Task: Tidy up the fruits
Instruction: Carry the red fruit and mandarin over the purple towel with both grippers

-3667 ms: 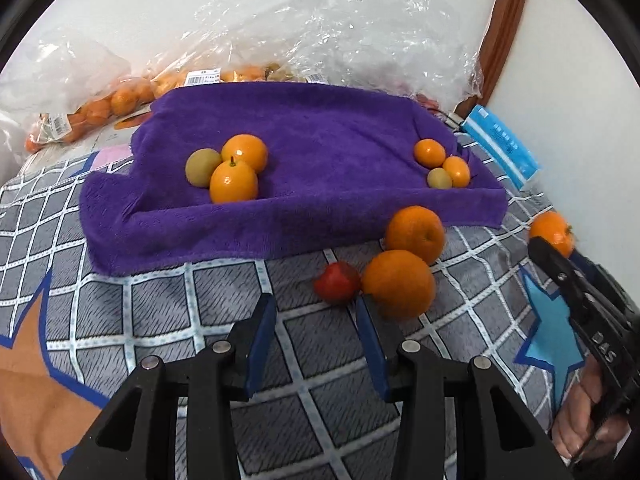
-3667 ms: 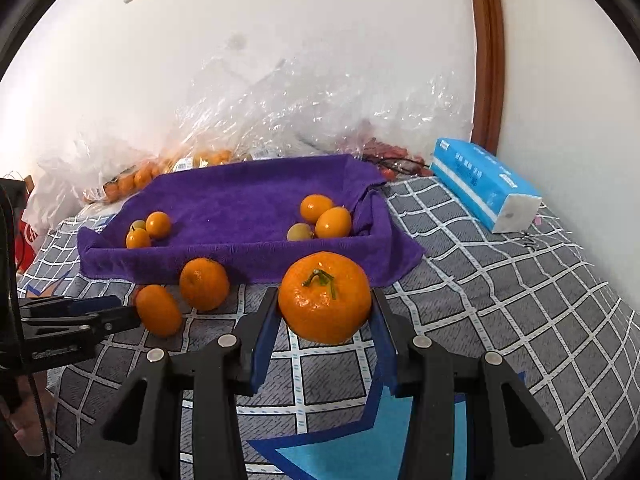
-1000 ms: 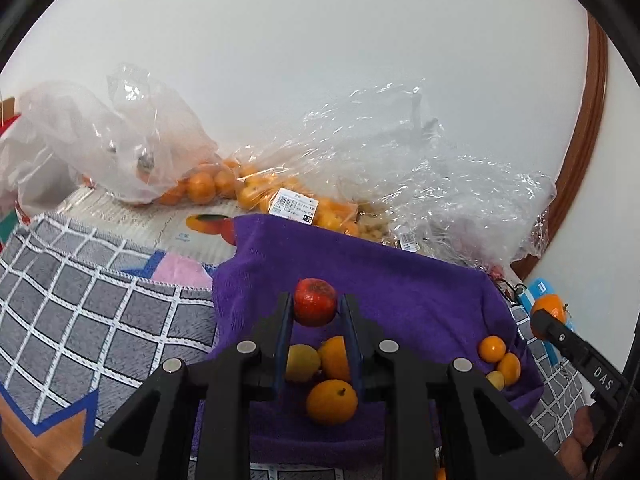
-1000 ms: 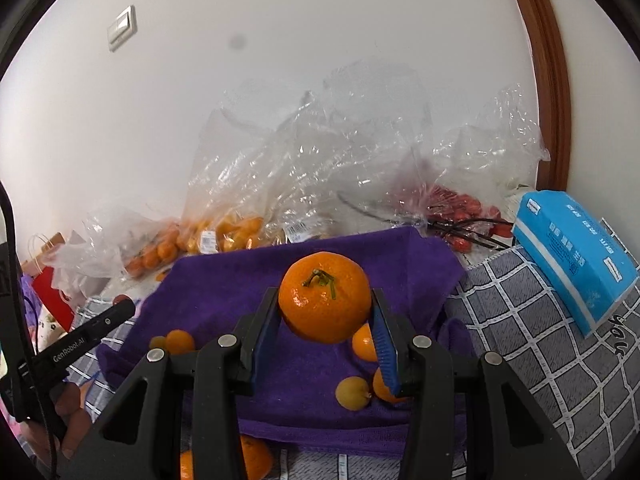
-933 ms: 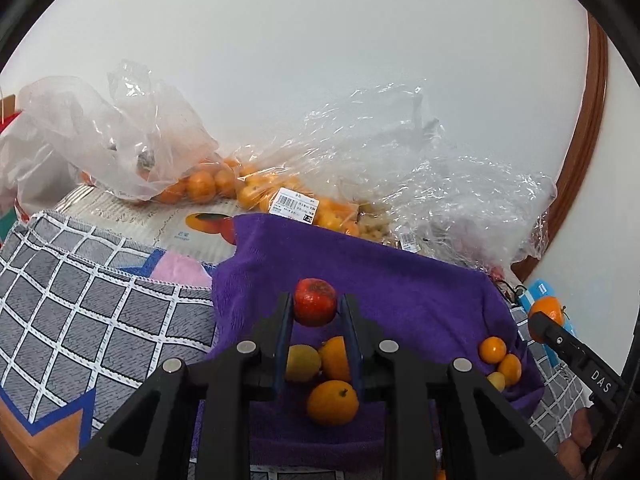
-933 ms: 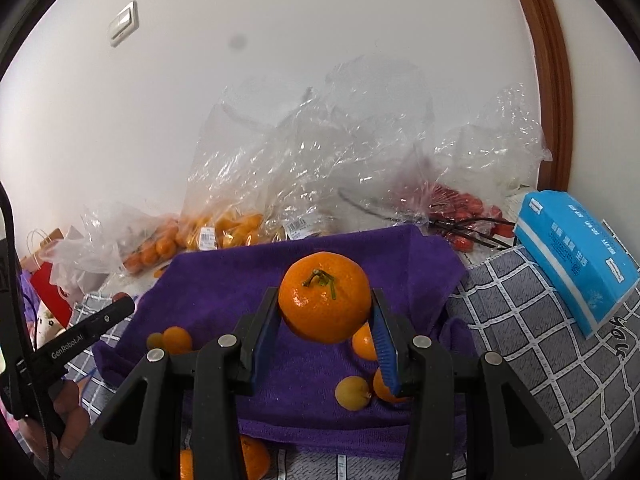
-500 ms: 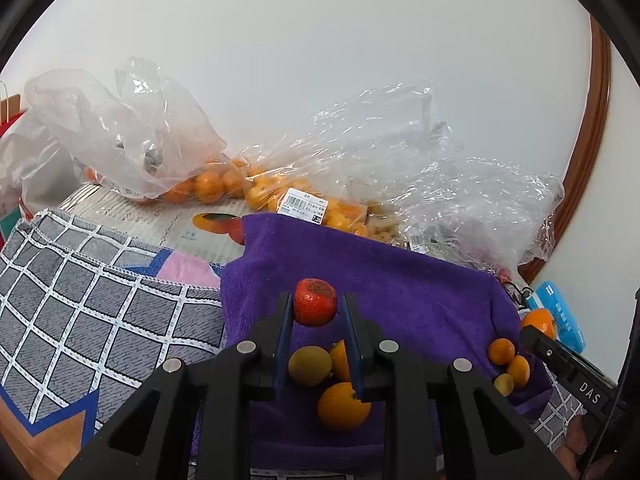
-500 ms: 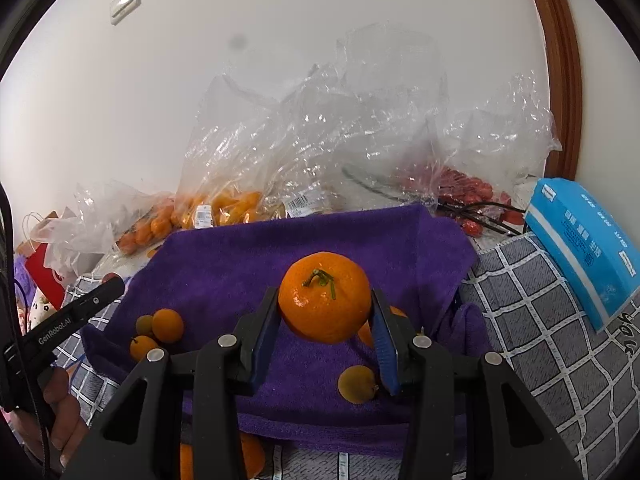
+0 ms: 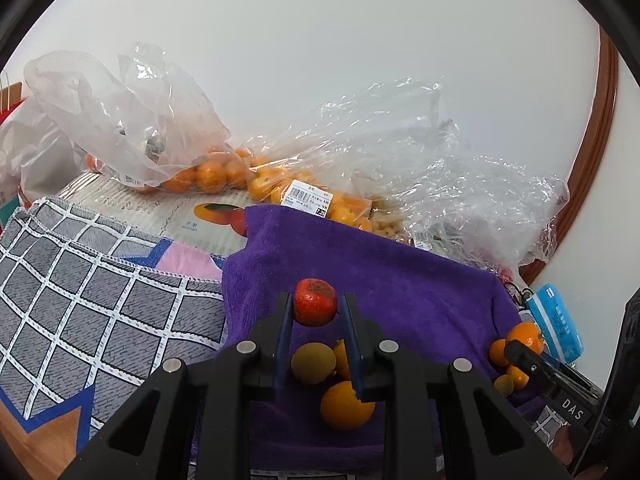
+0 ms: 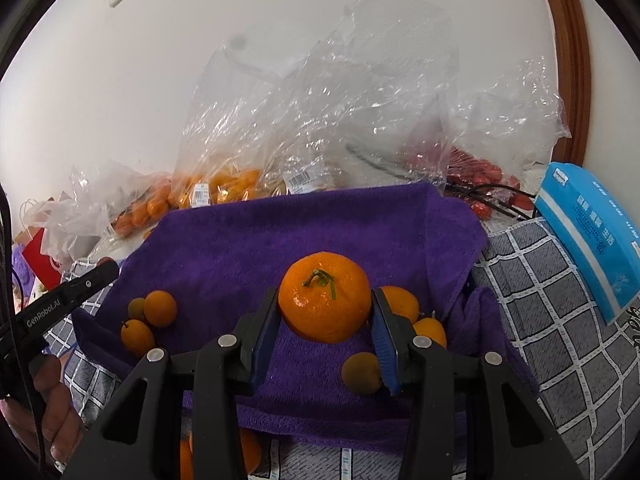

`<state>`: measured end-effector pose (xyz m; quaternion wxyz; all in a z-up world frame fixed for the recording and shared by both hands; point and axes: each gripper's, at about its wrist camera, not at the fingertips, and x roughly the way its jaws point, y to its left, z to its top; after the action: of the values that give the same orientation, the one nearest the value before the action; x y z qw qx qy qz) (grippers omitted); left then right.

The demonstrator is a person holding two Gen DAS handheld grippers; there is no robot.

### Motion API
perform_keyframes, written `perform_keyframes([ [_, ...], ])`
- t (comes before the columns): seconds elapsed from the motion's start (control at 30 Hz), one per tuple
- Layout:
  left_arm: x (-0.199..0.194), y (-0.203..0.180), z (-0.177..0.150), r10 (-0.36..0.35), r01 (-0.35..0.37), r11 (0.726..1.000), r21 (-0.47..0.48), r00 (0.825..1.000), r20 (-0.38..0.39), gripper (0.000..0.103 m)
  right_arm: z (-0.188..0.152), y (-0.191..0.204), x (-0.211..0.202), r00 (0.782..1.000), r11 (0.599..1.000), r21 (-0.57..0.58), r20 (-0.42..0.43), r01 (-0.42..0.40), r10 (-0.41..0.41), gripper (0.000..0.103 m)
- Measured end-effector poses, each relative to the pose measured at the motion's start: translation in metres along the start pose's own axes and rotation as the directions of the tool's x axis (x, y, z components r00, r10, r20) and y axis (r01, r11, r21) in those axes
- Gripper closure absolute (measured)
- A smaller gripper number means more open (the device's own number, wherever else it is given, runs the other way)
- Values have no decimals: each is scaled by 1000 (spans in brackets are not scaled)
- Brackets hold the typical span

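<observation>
Two fruits are in the air at once: the left gripper (image 9: 316, 312) has its jaws closed on a small red fruit (image 9: 315, 307) at the lower centre of the left wrist view, above a purple towel (image 9: 400, 288), and the right gripper (image 10: 324, 320) clamps a large mandarin (image 10: 325, 297) at the centre of the right wrist view, above the same towel. Directly below each load lies a cluster of small orange fruits (image 10: 152, 320) and a greenish one (image 9: 313, 362). A release from this height could knock those clusters apart, or send the round mandarin rolling off the towel's low front fold onto the checked cloth (image 9: 80, 280). The red fruit looks soft, so a hard squeeze might bruise it.
</observation>
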<state>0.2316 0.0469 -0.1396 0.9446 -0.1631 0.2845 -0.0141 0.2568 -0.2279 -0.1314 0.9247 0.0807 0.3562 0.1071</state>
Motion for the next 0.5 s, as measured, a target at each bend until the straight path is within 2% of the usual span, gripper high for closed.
perform_keyframes([
  [0.5,7,-1,-2,-1,1,1000,0,999,-33,80,-6,6,12,998,999,-40,-66,8,-10,59],
])
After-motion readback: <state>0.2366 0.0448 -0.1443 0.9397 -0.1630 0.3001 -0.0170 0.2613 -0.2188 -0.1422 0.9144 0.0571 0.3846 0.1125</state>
